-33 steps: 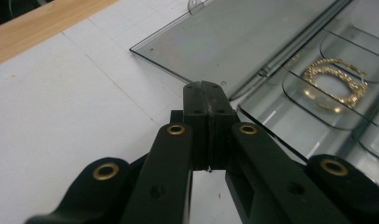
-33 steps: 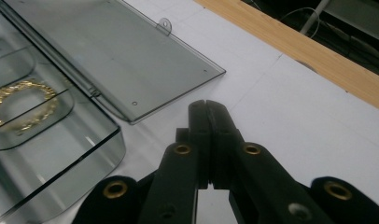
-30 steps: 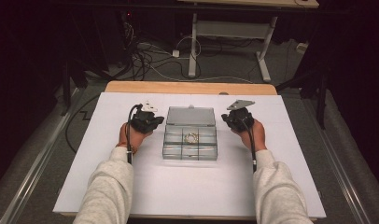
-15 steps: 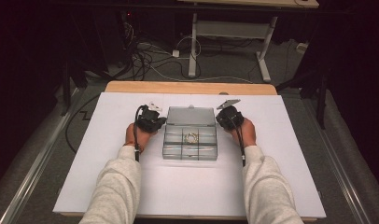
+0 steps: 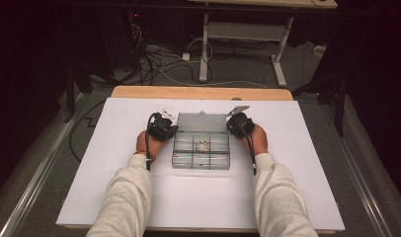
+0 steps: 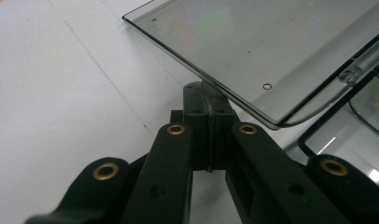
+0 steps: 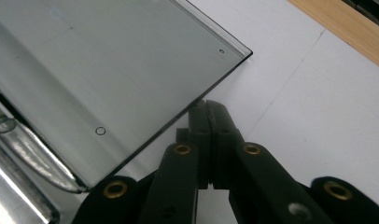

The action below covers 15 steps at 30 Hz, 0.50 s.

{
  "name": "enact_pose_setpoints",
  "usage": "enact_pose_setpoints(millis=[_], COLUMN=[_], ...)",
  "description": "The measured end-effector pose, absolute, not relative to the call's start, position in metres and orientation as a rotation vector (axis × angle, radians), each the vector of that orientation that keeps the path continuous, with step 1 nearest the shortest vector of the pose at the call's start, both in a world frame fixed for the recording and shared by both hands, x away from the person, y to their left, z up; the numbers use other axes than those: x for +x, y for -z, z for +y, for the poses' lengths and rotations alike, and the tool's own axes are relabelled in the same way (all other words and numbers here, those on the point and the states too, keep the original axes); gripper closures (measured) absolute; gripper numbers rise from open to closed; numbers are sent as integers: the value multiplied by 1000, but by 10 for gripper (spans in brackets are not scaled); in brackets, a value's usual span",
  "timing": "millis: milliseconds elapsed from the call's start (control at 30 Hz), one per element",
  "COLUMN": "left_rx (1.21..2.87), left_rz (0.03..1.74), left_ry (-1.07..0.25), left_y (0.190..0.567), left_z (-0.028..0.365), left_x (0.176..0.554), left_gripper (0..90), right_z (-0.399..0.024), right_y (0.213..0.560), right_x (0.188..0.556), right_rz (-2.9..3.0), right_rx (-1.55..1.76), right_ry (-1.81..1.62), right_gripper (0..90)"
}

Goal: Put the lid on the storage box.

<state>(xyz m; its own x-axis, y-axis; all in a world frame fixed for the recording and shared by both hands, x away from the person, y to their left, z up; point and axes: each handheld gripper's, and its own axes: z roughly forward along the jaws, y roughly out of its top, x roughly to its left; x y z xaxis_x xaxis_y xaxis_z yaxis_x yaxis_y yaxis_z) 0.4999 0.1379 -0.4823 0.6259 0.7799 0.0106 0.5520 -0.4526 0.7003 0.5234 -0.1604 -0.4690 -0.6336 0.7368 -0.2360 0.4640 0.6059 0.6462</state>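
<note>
A clear plastic compartment box (image 5: 201, 153) lies in the middle of the white table sheet (image 5: 307, 163). Its lid (image 5: 201, 122) is folded back on the far side. A small ring-like piece (image 5: 203, 145) rests in one middle compartment. My left gripper (image 5: 170, 129) sits at the box's left side, shut and empty. In the left gripper view its closed tips (image 6: 207, 100) touch or sit just under the lid's edge (image 6: 234, 98). My right gripper (image 5: 232, 126) is at the box's right side, also shut and empty, with its tips (image 7: 208, 109) against the lid's edge (image 7: 178, 119).
The white sheet covers a wooden table whose bare edge (image 5: 198, 92) shows at the far side. Behind the table are cables (image 5: 154, 64) on the floor and the white frame of another desk (image 5: 238, 34).
Both hands have come inward and down, from a little way off the box to right against its two sides. The box has stayed in place.
</note>
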Motion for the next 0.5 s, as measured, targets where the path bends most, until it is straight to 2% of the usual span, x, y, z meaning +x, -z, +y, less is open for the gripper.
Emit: enact_pose_setpoints(millis=[500], left_rx=[2164], left_rz=[1042], left_ry=[-488], left_y=[481], left_z=[134], left_x=[500], left_gripper=[877], right_z=[-157], right_y=[470], right_x=[523], right_rz=[2287], right_rx=[986], right_ry=[-800], right_gripper=[900])
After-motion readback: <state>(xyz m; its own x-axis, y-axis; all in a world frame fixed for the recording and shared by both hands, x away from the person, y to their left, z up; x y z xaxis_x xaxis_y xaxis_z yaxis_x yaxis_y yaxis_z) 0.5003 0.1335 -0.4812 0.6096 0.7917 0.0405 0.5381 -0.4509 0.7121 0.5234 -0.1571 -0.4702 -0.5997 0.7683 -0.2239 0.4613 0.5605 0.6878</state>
